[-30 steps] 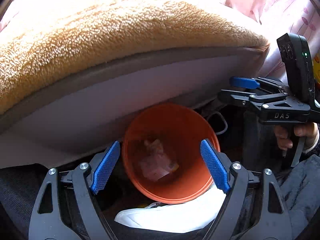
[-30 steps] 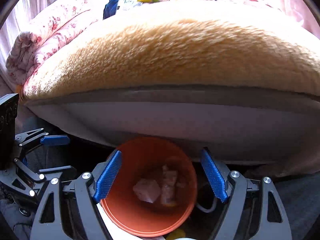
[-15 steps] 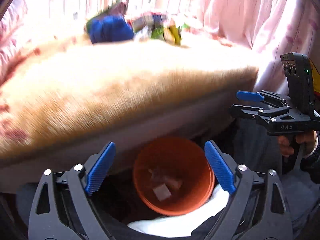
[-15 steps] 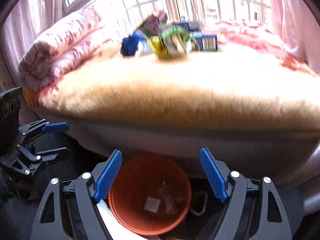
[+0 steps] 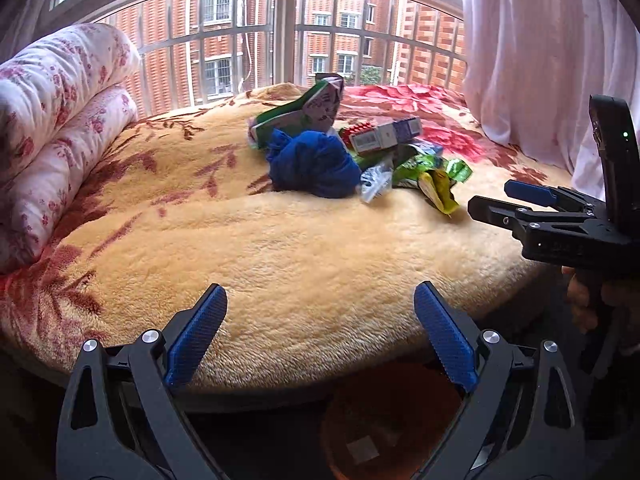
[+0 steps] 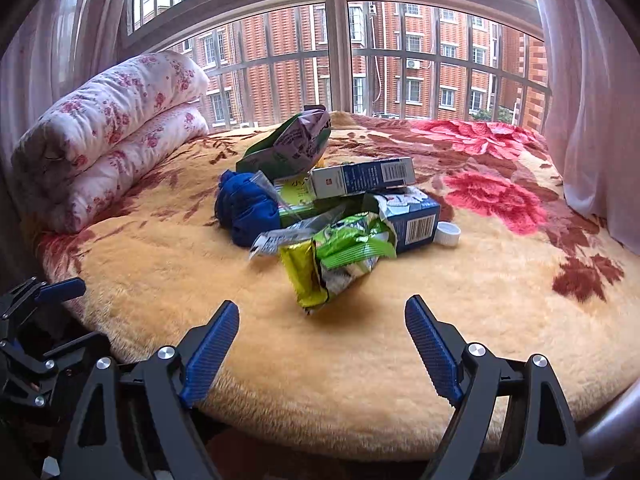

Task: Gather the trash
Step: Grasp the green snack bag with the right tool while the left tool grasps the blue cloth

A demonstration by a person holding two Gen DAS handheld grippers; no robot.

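Both tongs hover over the near edge of the bed [image 6: 160, 272], left tongs [image 5: 320, 324] and right tongs [image 6: 322, 336] spread wide and gripping nothing. Trash pile [image 6: 340, 208] sits mid-bed: wrappers, boxes, blue cloth [image 5: 312, 164]. Orange bin [image 5: 384, 420] waits below the bed's edge.

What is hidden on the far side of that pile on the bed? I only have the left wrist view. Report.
Observer: A white cap sits on the blanket, right beside the blue carton.
Operator: Check the right gripper.
Observer: The right gripper is open and empty, with the green wrapper straight ahead of it.
Operator: Tell me what tops the carton.
Observer: A long box lies above it and seems to rest on it.
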